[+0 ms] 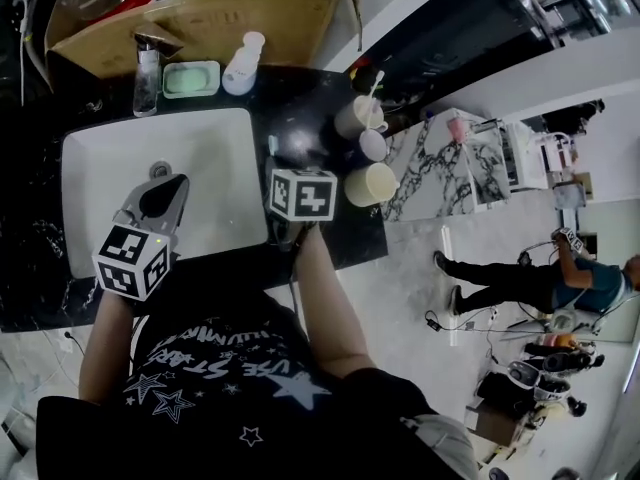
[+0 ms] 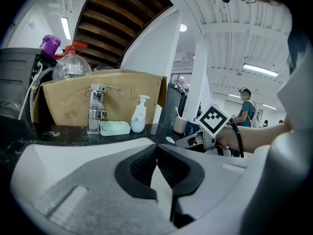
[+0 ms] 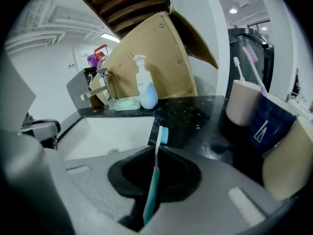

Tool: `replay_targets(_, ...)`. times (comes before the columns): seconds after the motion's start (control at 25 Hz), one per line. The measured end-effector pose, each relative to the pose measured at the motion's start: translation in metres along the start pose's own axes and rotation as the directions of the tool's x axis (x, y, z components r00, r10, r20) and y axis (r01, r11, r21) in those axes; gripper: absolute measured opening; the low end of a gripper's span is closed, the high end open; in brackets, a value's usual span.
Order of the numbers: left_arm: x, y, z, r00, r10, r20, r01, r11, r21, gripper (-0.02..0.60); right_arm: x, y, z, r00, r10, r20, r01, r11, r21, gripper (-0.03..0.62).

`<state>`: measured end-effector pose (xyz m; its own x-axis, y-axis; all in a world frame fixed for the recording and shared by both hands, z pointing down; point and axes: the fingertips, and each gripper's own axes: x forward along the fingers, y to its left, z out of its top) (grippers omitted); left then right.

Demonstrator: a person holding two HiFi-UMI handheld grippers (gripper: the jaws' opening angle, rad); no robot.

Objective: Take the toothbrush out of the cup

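Jaws of the right gripper clamp the slim teal-and-white plastic toothbrush along its handle, bristle head jutting forward over the black stone counter.

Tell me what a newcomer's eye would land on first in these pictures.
The right claw is clamped on a teal-and-white plastic toothbrush, whose head pokes out near the edge of the white rectangular sink. To the right, on the black stone counter, a beige round cup and a dark blue cup stand with two more toothbrushes sticking up. The left claw is shut and empty.
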<state>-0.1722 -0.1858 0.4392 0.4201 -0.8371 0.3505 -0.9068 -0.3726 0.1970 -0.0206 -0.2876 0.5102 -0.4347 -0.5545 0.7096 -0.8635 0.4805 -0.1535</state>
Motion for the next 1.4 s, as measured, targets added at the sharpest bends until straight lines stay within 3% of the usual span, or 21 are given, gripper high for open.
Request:
replay_targets(0.24,0.005,-0.006,-0.009,0.999,-0.039,-0.031,0.039,0.999,-0.007,0.009,0.004,-0.003,-0.009,0.999,-0.022,-0.042,0.02,0.999,-0.042,0.031)
replay_targets(0.52,0.001,-0.003,-0.004,0.998,0.056,-0.017,-0.056,0.998,0.009,0.009,-0.002,-0.003,-0.004,0.999,0.035,-0.012,-0.036,0.997,-0.066,0.084)
replay_targets(0.92,0.007,-0.027,0.016,0.99,0.138,0.023,-0.139,0.99,0.023,0.009,-0.074,-0.031,0.052,0.976,0.084,0.2,-0.055,0.988,-0.143,0.084)
replay_targets(1.12,0.018,-0.047,0.027,0.989,0.14,0.04,-0.142,0.989,0.04,0.009,-0.113,-0.053,0.082,0.956,0.047,0.291,0.02,0.975,-0.222,0.084)
replay_targets(1.4,0.035,-0.07,0.036,0.986,0.156,0.063,-0.159,0.986,0.047,0.009,-0.132,-0.12,0.102,0.943,-0.09,0.32,0.193,0.932,-0.307,0.098)
